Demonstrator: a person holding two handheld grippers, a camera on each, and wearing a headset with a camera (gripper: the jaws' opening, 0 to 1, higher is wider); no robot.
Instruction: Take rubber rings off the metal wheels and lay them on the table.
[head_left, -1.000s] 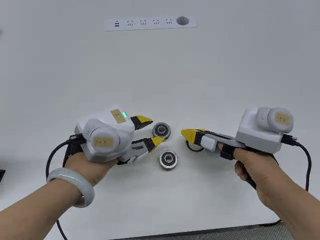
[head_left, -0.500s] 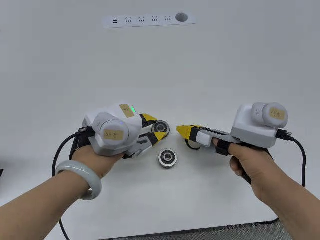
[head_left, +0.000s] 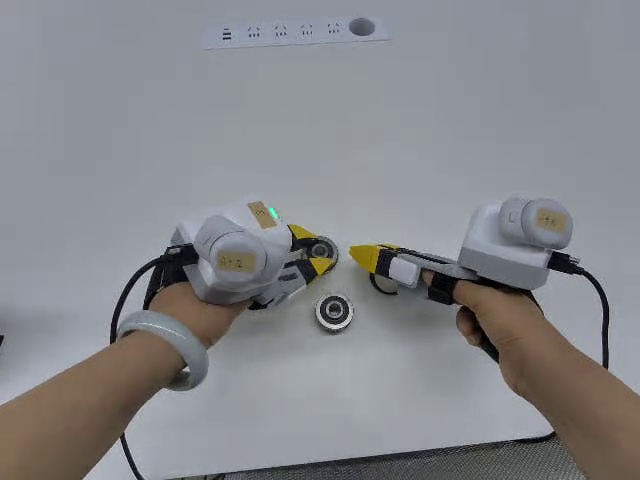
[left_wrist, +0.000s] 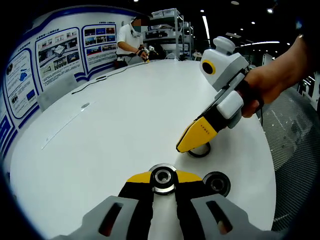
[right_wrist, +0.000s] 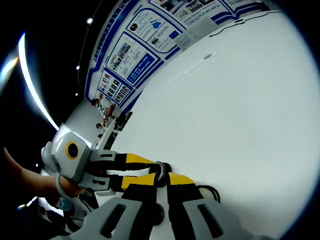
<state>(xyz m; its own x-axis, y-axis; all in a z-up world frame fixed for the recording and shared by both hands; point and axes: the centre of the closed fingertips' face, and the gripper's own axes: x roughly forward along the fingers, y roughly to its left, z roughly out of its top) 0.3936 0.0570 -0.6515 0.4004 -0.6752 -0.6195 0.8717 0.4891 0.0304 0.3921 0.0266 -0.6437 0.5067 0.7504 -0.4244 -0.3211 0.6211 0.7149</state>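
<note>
- Left gripper (head_left: 311, 251): jaws clenched on a wheel (head_left: 322, 250), one yellow tip on each side of it. In the left gripper view the wheel sits between the two tips, hub facing the camera.
- The wheel is held low over the table (head_left: 420, 140). Cannot tell whether it touches the surface.
- Right gripper (head_left: 362, 257): jaws pressed together to a single yellow point, nothing between them.
- The right tip points at the held wheel from the right. It is near the wheel but not touching; the left gripper view shows a gap.
- Ring (head_left: 380, 289): black, lying flat on the table just under the right gripper's jaws, partly hidden by them.
- Second wheel (head_left: 335, 311): flat on the table, in front of both grippers and between them, touching neither. It has a dark outer band and a metal hub.
- Cannot tell whether the held wheel carries a ring.
- Power strip (head_left: 295, 32): white, at the far edge of the table, well apart from the work.
- A dark cable trails from the back of each gripper.
</note>
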